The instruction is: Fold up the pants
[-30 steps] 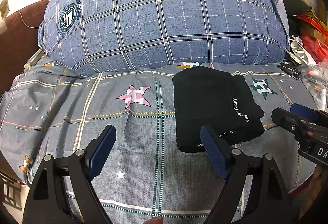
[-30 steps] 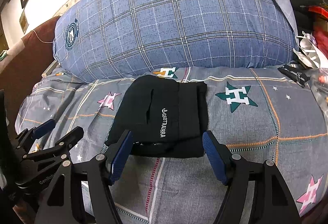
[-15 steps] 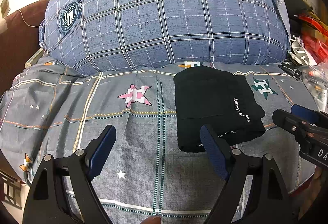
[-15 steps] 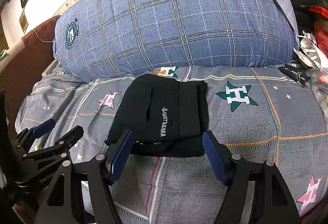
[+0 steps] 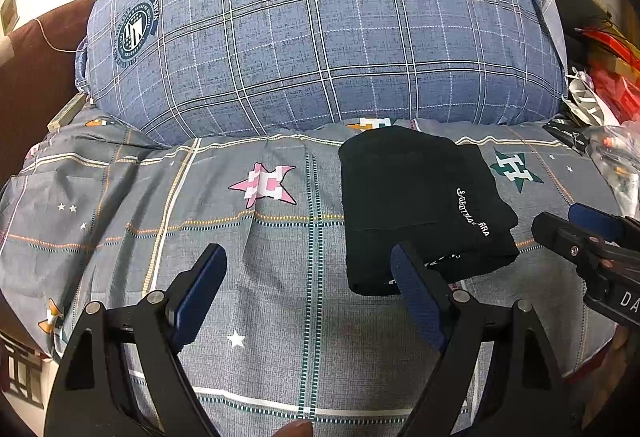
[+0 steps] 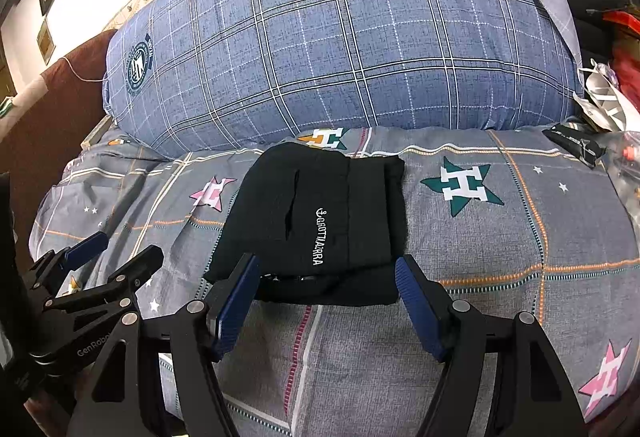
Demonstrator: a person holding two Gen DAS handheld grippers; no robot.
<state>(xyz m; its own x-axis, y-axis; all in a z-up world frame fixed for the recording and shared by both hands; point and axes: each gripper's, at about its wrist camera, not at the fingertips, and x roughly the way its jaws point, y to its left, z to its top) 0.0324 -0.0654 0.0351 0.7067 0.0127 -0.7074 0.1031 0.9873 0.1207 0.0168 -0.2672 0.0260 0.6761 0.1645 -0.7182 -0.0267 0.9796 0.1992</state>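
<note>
The black pants lie folded into a compact bundle on the grey star-print bedsheet, white lettering on top. In the right wrist view the same pants sit just beyond my right gripper, whose jaws stand open with nothing pressed between them. My left gripper hovers open over bare sheet to the left of the bundle, its right finger overlapping the bundle's near edge in view. The right gripper shows at the right edge of the left wrist view; the left gripper shows at the lower left of the right wrist view.
A large blue plaid pillow fills the back of the bed. Clutter of bags and red items lies at the far right. A dark brown headboard or cushion stands at the left.
</note>
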